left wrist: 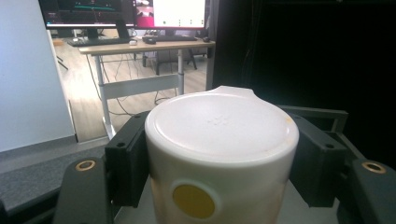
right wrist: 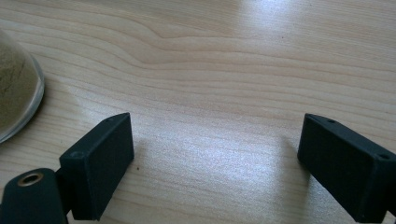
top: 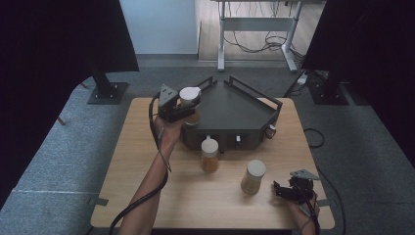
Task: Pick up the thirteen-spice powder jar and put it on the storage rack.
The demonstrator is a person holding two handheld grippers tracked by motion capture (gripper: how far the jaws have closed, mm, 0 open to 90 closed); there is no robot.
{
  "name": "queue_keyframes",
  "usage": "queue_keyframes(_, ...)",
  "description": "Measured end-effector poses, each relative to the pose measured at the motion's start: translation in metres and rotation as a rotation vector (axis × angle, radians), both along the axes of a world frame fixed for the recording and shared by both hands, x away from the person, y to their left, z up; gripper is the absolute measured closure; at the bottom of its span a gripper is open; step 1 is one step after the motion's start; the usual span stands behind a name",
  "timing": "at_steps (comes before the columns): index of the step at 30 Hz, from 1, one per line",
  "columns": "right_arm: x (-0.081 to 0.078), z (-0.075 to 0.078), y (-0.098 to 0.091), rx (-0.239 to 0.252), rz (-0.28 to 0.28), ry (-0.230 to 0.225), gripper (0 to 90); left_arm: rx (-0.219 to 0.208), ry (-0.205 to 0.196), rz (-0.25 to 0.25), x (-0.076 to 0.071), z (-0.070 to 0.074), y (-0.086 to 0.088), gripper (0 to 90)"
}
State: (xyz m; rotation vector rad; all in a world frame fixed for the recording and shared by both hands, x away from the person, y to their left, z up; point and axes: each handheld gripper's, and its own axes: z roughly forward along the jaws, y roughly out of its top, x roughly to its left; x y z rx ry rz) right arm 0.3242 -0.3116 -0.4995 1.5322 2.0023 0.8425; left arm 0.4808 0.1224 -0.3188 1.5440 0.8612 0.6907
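White-lidded jar (top: 190, 100), upright, clamped in left tongs (top: 182, 108) at the dark tray's (top: 235, 110) upper-left edge; right tongs (top: 284, 191) apart, empty, lower right.

Smooth white plastic jar lid (left wrist: 219, 128); matt pale wood table (right wrist: 224, 60).

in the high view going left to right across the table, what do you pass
left tool shut on a white-lidded jar → nozzle-cap bottle → second jar → right tool, jaws open
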Motion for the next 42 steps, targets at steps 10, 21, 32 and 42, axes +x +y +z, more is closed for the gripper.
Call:
queue_keyframes(10, 0.0, 0.0, 0.0, 0.0, 0.0, 0.0, 9.9, -0.004, 0.009, 0.014, 0.013, -0.011, -0.004, 30.8)
queue_keyframes(21, 0.0, 0.0, 0.0, 0.0, 0.001, 0.0, 9.9, 0.0, 0.016, 0.013, 0.016, -0.019, -0.007, 30.8)
queue_keyframes(32, 0.0, 0.0, 0.0, 0.0, 0.002, 0.0, 9.9, 0.012, 0.014, 0.017, 0.016, -0.021, -0.006, 30.8)
queue_keyframes(42, 0.0, 0.0, 0.0, 0.0, 0.004, 0.001, 9.9, 0.027, 0.028, 0.019, 0.017, -0.019, -0.007, 30.5)
